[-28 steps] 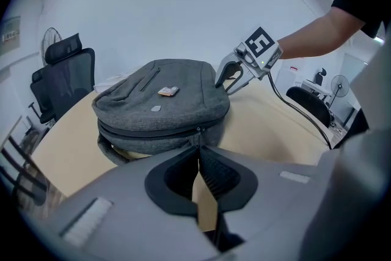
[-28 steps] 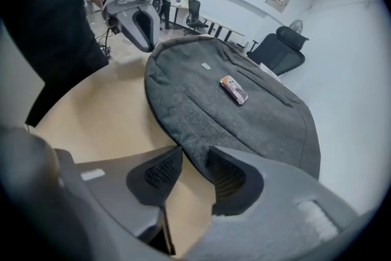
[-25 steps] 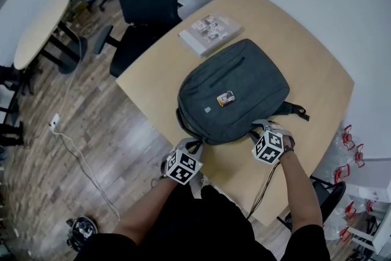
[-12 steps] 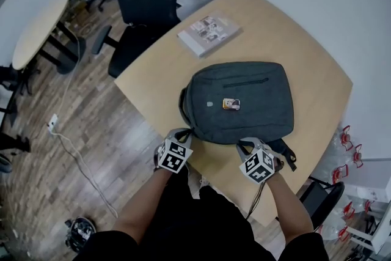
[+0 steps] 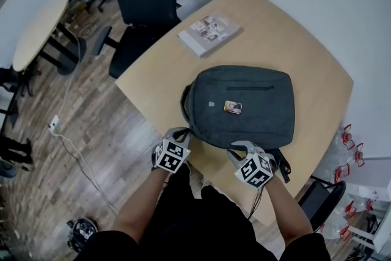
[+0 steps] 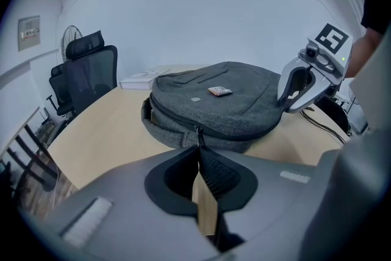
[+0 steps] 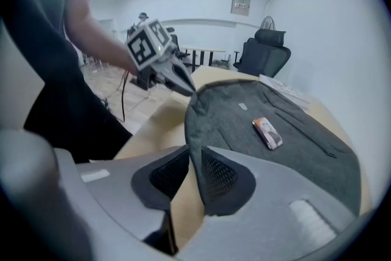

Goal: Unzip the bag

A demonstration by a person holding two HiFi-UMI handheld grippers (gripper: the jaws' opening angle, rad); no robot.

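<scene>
On the table (image 5: 153,79), near its front edge, the grey bag (image 5: 263,116) lies flat and zipped shut, a small card (image 5: 232,107) on top. The left gripper (image 5: 182,132) clamps the zipper pull (image 6: 197,133). The right gripper (image 5: 236,147), its jaws just eased wider, pinches the bag's edge.

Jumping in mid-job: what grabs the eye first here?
A grey backpack lies flat on the table, a small card on top. The left gripper is shut on its zipper pull at the near-left corner; a book sits at the far edge.
</scene>
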